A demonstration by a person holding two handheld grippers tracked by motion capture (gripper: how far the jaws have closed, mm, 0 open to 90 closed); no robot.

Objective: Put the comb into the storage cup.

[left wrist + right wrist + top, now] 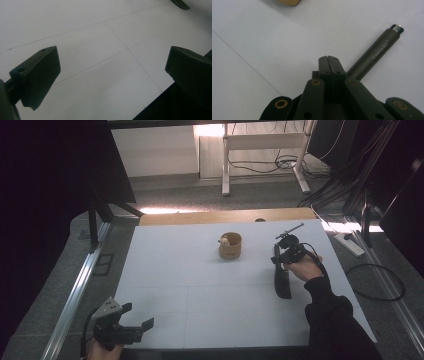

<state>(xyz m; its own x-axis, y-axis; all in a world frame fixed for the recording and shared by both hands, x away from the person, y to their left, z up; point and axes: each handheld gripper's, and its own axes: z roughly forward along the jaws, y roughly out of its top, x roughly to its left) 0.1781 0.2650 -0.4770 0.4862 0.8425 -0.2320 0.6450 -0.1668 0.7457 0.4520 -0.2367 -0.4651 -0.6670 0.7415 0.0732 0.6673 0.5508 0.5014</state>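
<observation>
A dark grey pen (374, 51) marked "CreativeArt", with a silver tip, lies on the white table (262, 37). My right gripper (328, 58) is shut, its two jaws pressed flat together with nothing visible between them. The pen's near end runs behind their right side. From above, the right gripper (285, 240) sits at the table's right, with the pen (292, 228) slanting away from it. A round wooden cup (230, 245) stands left of it. My left gripper (137, 316) rests at the near left corner, and in its own view the left gripper (112, 60) is wide open over bare table.
A long dark flat object (282, 280) lies on the table (190, 285) just near of the right hand; its tip (180, 3) reaches into the left gripper view. Cables and a power strip (350, 244) lie on the floor to the right. A wooden strip (200, 217) borders the far edge.
</observation>
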